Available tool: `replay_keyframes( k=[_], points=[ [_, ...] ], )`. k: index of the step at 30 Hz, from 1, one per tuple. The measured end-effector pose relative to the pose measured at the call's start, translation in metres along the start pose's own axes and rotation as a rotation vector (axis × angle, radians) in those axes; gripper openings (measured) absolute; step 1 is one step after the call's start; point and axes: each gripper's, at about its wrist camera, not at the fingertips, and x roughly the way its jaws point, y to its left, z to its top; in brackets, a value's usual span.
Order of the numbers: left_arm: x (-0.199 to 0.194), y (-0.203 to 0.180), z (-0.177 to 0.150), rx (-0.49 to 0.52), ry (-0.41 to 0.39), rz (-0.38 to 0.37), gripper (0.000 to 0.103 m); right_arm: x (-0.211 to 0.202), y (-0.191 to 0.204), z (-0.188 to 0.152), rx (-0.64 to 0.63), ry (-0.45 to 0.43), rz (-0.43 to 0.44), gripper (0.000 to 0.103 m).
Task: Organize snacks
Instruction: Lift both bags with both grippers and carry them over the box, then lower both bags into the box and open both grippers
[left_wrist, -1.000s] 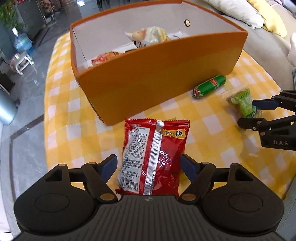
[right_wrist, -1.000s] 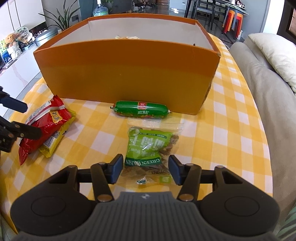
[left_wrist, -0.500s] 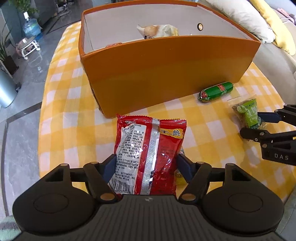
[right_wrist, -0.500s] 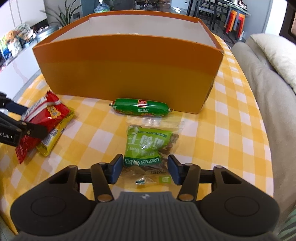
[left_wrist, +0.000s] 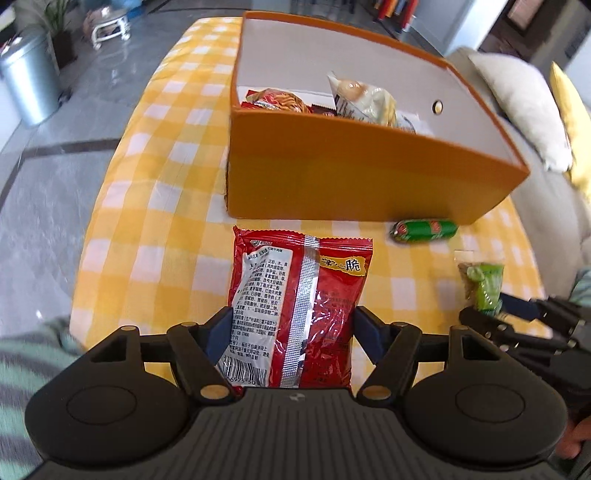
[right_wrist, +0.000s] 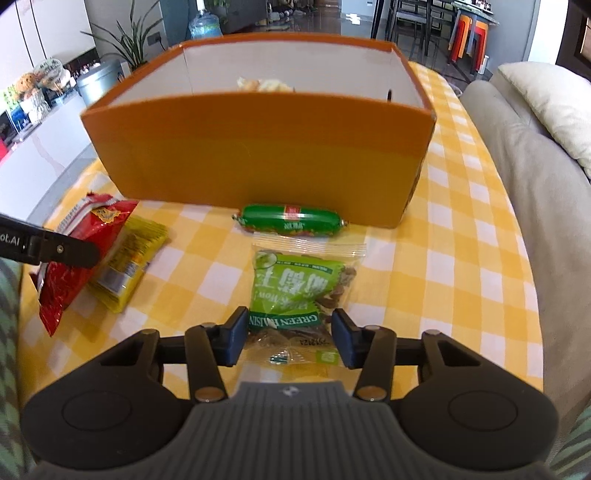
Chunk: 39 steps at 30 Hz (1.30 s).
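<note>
The left claw (left_wrist: 291, 332) is closed on the red packet (left_wrist: 295, 302) at the lower centre of its view, held above the bench (left_wrist: 155, 206) short of the orange box (left_wrist: 362, 184). It looks light, crinkly and slippery; pinching across the lower half suits it. The right claw (right_wrist: 290, 338) pinches the green raisin bag (right_wrist: 299, 291) at lower centre, which is soft, lumpy and easily crushed, so a gentle squeeze is wise.

Sausage (right_wrist: 291, 218) before box (right_wrist: 258, 155); raisin bag (right_wrist: 299, 291) nearer, chip packet (right_wrist: 79, 251) left.
</note>
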Motion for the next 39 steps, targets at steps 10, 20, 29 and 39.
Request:
replay_keyframes(
  k=[10,20,29,39],
  points=[
    [-0.044,-0.024,0.018,0.04,-0.106,-0.048,0.08,-0.04,0.002,0.014,0.008,-0.077,0.016,0.047],
    [-0.056,-0.045,0.047,0.093,-0.174,-0.039,0.08,-0.065,0.015,0.044,-0.073,-0.169,0.028,0.047],
    [-0.054,-0.056,0.077,0.122,-0.221,-0.019,0.08,-0.061,0.011,0.087,-0.097,-0.227,-0.005,0.047],
    [-0.035,-0.067,0.121,0.22,-0.269,0.113,0.08,-0.032,0.006,0.138,-0.15,-0.218,-0.061,0.047]
  ],
)
